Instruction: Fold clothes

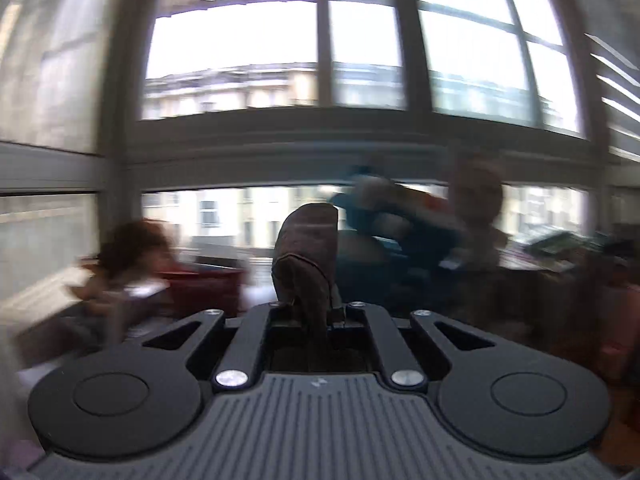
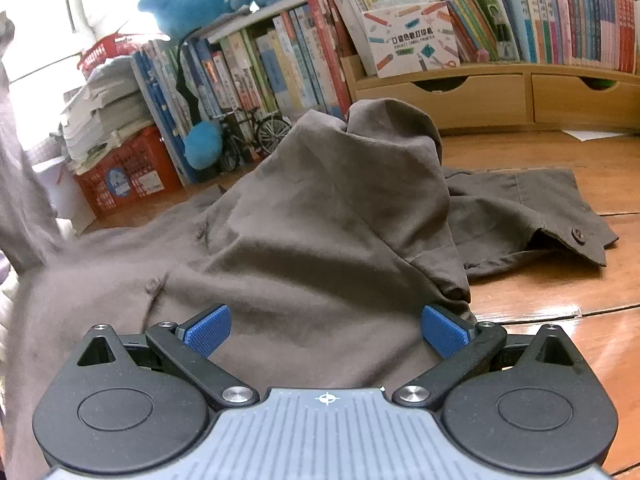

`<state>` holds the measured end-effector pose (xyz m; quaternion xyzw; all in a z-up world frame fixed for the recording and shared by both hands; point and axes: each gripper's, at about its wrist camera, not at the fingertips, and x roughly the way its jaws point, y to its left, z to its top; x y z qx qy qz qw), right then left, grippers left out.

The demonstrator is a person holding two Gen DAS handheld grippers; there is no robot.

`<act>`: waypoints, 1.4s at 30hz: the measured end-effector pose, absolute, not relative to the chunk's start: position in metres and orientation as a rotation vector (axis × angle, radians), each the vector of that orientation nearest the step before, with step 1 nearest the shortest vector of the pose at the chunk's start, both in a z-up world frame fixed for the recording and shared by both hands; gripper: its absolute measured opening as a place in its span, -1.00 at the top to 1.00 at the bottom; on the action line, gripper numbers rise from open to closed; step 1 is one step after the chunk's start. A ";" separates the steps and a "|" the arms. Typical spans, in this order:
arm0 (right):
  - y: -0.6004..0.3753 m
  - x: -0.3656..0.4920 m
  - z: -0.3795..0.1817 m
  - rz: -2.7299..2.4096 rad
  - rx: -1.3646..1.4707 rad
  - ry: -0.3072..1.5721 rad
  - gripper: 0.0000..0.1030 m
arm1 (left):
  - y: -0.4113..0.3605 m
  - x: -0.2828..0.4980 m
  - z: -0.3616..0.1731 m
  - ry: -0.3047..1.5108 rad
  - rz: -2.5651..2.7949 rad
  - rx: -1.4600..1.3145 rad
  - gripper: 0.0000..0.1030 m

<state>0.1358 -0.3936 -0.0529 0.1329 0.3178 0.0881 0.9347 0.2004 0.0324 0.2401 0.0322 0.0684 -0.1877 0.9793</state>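
Note:
A grey-brown shirt [image 2: 304, 216] lies bunched on the wooden table [image 2: 552, 320], with one buttoned cuff [image 2: 576, 240] spread out to the right. My right gripper [image 2: 326, 334] hovers just over the shirt's near part, open, its blue pads [image 2: 208, 330] wide apart with cloth beneath them. At the left edge of the right wrist view a strip of the same cloth [image 2: 16, 184] rises upward. My left gripper [image 1: 308, 304] is raised and tilted up toward the windows, shut on a fold of the brown cloth [image 1: 306, 252] that sticks up between its fingers. The left wrist view is blurred.
Behind the shirt stand rows of books [image 2: 264, 64], a wooden shelf with drawers [image 2: 480, 96], a red crate [image 2: 128, 172] with stacked papers, a small model bicycle [image 2: 256, 136] and blue plush toys [image 2: 200, 4]. Large windows [image 1: 280, 40] fill the left wrist view.

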 end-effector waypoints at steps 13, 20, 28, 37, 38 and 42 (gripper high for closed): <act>-0.449 0.054 -0.003 0.222 0.311 0.367 -1.00 | -0.198 0.140 0.026 0.599 -1.019 0.390 0.63; -0.444 0.036 0.002 0.271 0.255 0.427 -1.00 | -0.225 0.146 -0.036 0.806 -1.108 0.382 -0.04; -0.439 0.038 -0.005 0.119 0.310 0.438 -1.00 | -0.201 0.127 0.012 0.629 -1.171 0.322 -0.92; -0.444 0.044 -0.004 0.047 0.362 0.449 -1.00 | -0.116 0.154 -0.014 0.657 -0.850 0.314 -0.92; -0.441 0.044 -0.002 0.066 0.356 0.448 -1.00 | -0.106 0.159 -0.019 0.668 -0.807 0.315 -0.92; -0.426 0.046 0.005 0.143 0.333 0.444 -1.00 | -0.073 0.183 -0.038 0.736 -0.648 0.301 -0.92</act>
